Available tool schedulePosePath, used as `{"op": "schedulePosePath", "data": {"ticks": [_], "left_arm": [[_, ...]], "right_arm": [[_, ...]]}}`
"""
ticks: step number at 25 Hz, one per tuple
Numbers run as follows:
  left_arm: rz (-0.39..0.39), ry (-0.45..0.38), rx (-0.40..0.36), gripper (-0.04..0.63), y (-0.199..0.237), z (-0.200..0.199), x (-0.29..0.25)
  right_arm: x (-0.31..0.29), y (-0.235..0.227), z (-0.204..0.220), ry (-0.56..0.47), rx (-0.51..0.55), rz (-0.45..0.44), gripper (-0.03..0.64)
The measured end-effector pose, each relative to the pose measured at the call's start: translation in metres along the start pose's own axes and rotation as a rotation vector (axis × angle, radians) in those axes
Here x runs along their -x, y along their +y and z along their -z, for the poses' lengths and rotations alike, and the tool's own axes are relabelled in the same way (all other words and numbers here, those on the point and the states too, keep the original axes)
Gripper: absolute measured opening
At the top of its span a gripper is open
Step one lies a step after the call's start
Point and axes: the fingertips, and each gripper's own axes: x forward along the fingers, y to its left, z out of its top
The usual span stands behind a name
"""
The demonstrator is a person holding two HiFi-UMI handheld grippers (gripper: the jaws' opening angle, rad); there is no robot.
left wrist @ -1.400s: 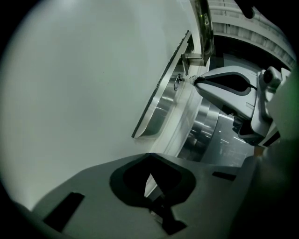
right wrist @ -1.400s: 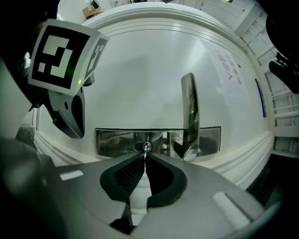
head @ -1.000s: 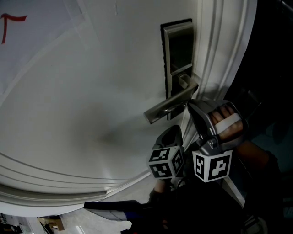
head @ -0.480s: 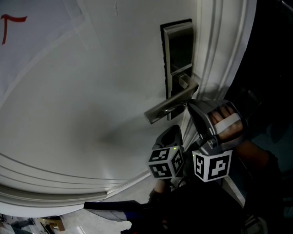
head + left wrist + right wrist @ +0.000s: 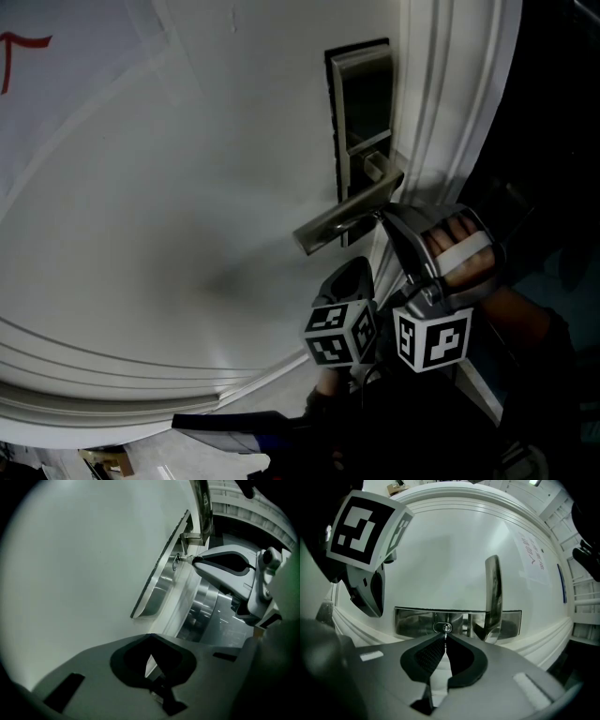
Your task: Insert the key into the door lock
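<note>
A steel lock plate (image 5: pixel 362 112) with a lever handle (image 5: pixel 345 215) is fixed to the white door (image 5: pixel 187 187). My right gripper (image 5: pixel 446 637) is shut on a small metal key (image 5: pixel 446 633), and the key's tip is at the oval keyhole (image 5: pixel 442 628), just left of the handle (image 5: pixel 492 597). In the left gripper view the same key (image 5: pixel 186 558) meets the keyhole (image 5: pixel 176 564) below the handle. My left gripper (image 5: pixel 149 655) hangs lower, apart from the lock, shut with nothing in it. In the head view the right gripper (image 5: pixel 382 216) tucks under the lever and the left gripper (image 5: pixel 352 270) is beside it.
The moulded door frame (image 5: pixel 450 112) runs just right of the lock plate. The door's latch edge (image 5: pixel 206 602) shows as shiny metal beside the plate. The left gripper's marker cube (image 5: pixel 365 527) hangs close to the right gripper. A paper sheet with red marks (image 5: pixel 37 56) is at the door's upper left.
</note>
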Motion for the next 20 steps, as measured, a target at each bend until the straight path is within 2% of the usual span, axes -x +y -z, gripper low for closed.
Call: {"op": "schedulePosePath", "data": {"ticks": [20], "left_arm": [[-0.008,-0.001,0.004,0.0,0.0021,-0.001,0.0023]], "right_arm": [[-0.0018,-0.0004,-0.0009,-0.001,-0.009,-0.006,0.012]]}}
